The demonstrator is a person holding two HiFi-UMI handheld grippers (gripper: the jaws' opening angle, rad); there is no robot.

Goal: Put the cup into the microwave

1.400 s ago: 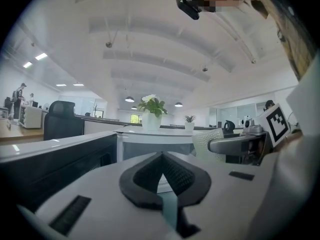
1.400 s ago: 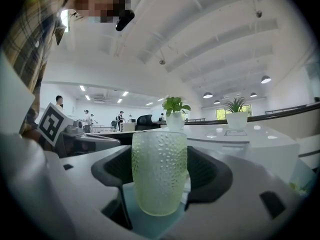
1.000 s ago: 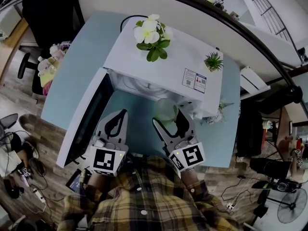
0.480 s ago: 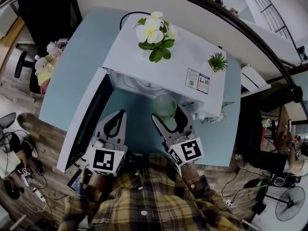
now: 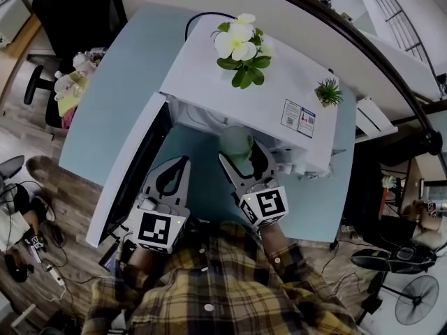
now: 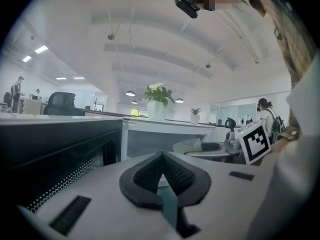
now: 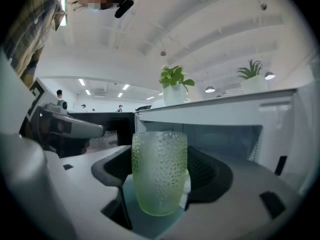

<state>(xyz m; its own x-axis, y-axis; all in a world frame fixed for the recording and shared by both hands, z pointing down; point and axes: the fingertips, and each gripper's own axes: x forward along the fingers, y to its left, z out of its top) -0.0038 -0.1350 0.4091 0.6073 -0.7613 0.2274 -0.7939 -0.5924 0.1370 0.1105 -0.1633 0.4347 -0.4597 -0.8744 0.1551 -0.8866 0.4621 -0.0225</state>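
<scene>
A pale green dimpled glass cup (image 7: 159, 171) stands upright between my right gripper's jaws, which are shut on it. In the head view the cup (image 5: 236, 145) and the right gripper (image 5: 241, 160) sit at the mouth of the white microwave (image 5: 237, 93), whose cavity (image 7: 225, 139) lies just ahead of the cup. The microwave door (image 5: 129, 173) hangs open to the left. My left gripper (image 5: 176, 169) rests beside that door with its jaws shut and nothing between them; its dark pads (image 6: 162, 176) meet at the tip.
A potted white flower (image 5: 241, 47) and a small green plant (image 5: 328, 93) stand on top of the microwave. The light blue table (image 5: 119, 89) ends close on the left and front. Black chairs (image 5: 70, 12) are at far left; cables and a fan lie on the floor.
The right gripper has carried the cup forward, from in front of the microwave to its opening. The left gripper has barely moved.
</scene>
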